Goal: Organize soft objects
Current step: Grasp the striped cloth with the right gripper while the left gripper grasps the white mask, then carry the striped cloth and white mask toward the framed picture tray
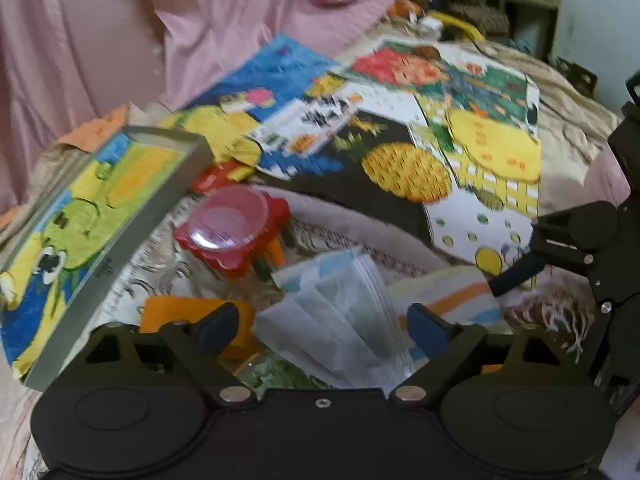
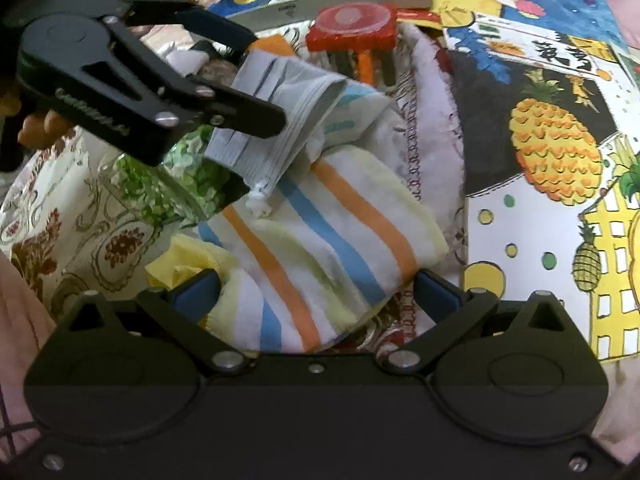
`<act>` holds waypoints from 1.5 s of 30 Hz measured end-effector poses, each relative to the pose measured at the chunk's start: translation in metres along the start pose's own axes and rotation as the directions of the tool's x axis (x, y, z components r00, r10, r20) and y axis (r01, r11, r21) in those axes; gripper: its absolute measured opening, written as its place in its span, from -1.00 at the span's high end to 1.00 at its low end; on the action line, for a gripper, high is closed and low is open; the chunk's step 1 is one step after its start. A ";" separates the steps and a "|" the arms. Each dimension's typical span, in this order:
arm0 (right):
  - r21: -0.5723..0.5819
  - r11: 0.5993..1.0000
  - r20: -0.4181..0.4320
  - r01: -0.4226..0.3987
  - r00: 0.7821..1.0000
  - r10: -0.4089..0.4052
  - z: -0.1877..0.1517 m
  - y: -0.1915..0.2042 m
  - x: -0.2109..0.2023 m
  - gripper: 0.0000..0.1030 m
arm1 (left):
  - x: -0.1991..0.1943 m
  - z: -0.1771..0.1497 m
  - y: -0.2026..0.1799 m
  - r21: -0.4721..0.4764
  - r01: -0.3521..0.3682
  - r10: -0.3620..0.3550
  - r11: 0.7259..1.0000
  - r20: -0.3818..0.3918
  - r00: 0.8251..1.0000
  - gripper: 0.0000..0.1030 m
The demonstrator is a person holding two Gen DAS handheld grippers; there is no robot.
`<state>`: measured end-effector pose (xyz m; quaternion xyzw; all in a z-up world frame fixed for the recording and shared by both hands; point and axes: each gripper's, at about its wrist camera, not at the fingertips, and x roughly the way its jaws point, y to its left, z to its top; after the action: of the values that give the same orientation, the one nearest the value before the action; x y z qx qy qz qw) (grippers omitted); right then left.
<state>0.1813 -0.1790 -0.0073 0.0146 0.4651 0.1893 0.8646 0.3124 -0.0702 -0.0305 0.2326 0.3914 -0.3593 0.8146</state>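
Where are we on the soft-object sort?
Done: nothing visibly sorted; cloths lie mixed with picture books and a red-lidded jar.
In hand: left tongs straddle the mask stack, open, not clearly pinching. Right tongs sit open over the striped towel.
Left: mask stack, striped towel, yellow cloth and white stitched cloth all still need gathering.

Beneath my jaws, a bed (image 2: 60, 248) under a patterned cream cover. Lying on it: a striped towel (image 2: 320, 248), picture books (image 2: 540, 184) and a boxed puzzle (image 1: 92, 216).
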 end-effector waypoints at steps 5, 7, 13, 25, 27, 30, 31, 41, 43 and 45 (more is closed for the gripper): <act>-0.005 1.000 -0.009 0.023 1.000 -0.023 -0.001 0.003 0.011 -0.54 | 0.011 -0.001 -0.001 0.014 0.028 -0.027 1.000 -0.041 0.999 -0.37; -0.014 1.000 -0.021 0.020 1.000 -0.020 -0.002 0.005 0.011 -0.36 | 0.012 -0.001 0.000 0.005 0.037 -0.037 0.999 -0.041 0.998 -0.19; -0.032 0.999 -0.028 0.011 1.000 -0.012 -0.008 0.014 0.006 0.12 | 0.015 -0.002 -0.004 -0.006 0.069 -0.069 0.998 -0.058 0.996 0.08; -0.095 0.994 0.050 0.047 0.998 -0.043 -0.013 0.027 -0.017 0.84 | 0.004 -0.001 -0.015 -0.050 0.069 -0.070 0.996 -0.017 0.997 0.70; -0.115 0.991 0.078 0.071 0.995 -0.062 -0.013 0.031 -0.025 0.85 | -0.003 0.000 -0.014 -0.068 0.064 -0.063 0.996 0.011 0.998 0.73; -0.138 0.983 0.134 0.118 0.986 -0.100 -0.013 0.038 -0.039 0.86 | -0.015 0.000 -0.011 -0.121 0.073 -0.066 0.990 0.066 0.996 0.76; -0.143 0.980 0.150 0.136 0.982 -0.114 -0.013 0.040 -0.044 0.86 | -0.019 -0.001 -0.010 -0.146 0.079 -0.067 0.986 0.086 0.994 0.78; -0.189 0.945 0.272 0.269 0.938 -0.212 0.000 0.055 -0.097 0.86 | -0.056 -0.004 0.021 -0.386 0.151 0.005 0.910 0.373 0.928 0.81; -0.208 0.935 0.280 0.287 0.934 -0.224 0.008 0.060 -0.108 0.86 | -0.060 -0.004 0.032 -0.427 0.162 0.031 0.890 0.411 0.911 0.81; -0.231 0.924 0.295 0.306 0.927 -0.233 0.018 0.066 -0.116 0.86 | -0.063 -0.005 0.047 -0.467 0.173 0.061 0.867 0.445 0.894 0.81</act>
<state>0.1181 -0.1548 0.1085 -0.1445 0.3138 0.1263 0.9299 0.3191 -0.0116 0.0221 -0.0841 0.2801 -0.3147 0.9030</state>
